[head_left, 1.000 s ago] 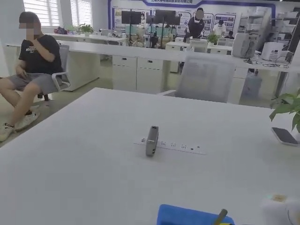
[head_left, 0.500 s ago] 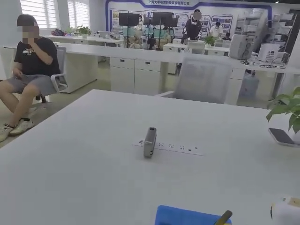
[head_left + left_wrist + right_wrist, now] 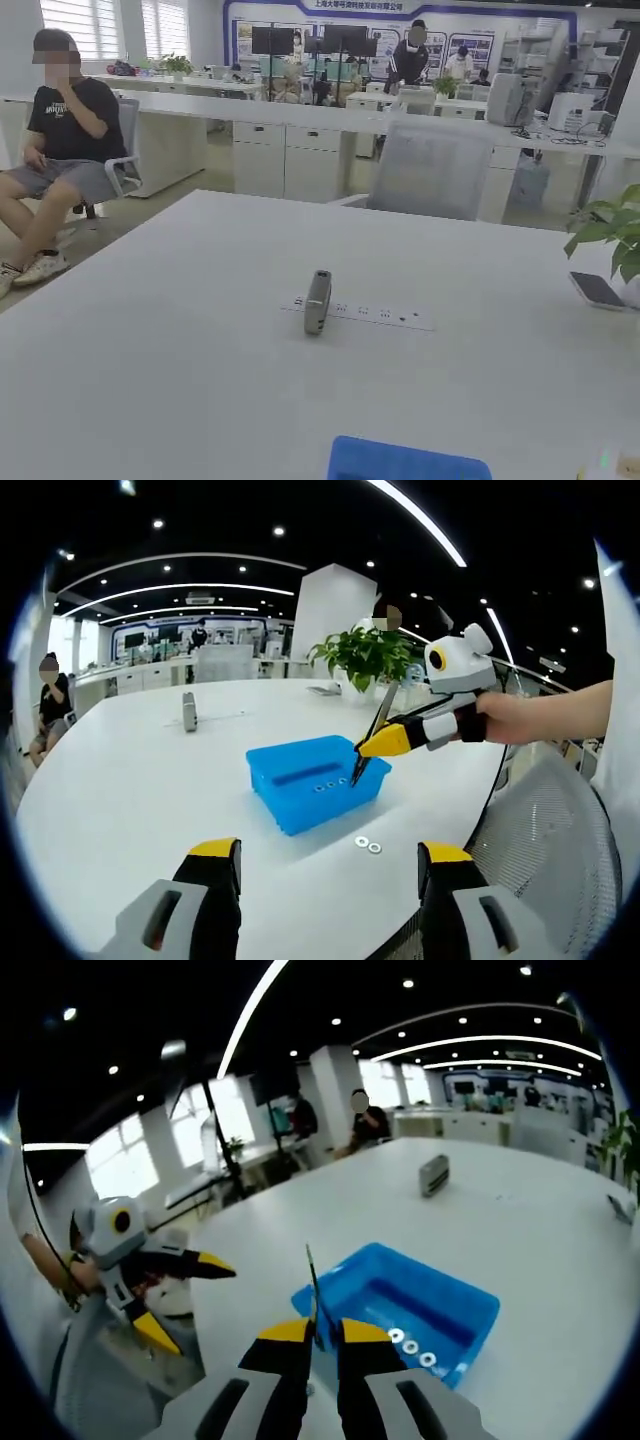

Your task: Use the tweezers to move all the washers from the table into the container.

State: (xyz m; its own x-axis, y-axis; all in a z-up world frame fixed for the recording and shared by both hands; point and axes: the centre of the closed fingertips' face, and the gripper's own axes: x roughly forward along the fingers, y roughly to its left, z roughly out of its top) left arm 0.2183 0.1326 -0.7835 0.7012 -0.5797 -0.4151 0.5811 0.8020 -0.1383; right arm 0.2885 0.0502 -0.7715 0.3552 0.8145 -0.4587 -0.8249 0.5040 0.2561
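Observation:
The blue container [image 3: 315, 790] [image 3: 400, 1295] [image 3: 410, 465] sits near the table's front edge with several washers [image 3: 330, 785] [image 3: 412, 1348] lying in it. Two more washers [image 3: 367, 844] lie on the table just in front of it. My right gripper [image 3: 315, 1335] [image 3: 368, 746] is shut on the tweezers [image 3: 313, 1290] [image 3: 358, 768], whose tips hang over the container's near side. I cannot tell if the tips hold a washer. My left gripper [image 3: 330, 855] [image 3: 190, 1305] is open and holds nothing, a short way back from the container.
A white power strip [image 3: 385, 315] with a grey adapter [image 3: 318, 302] lies mid-table. A phone [image 3: 598, 290] and a potted plant [image 3: 610, 235] are at the right. A mesh chair [image 3: 545, 850] stands by the table edge. A person [image 3: 60, 150] sits far left.
The tweezers' end and the white gripper body at the head view's bottom right have dropped lower, almost past the frame edge. The table's other things have not moved.

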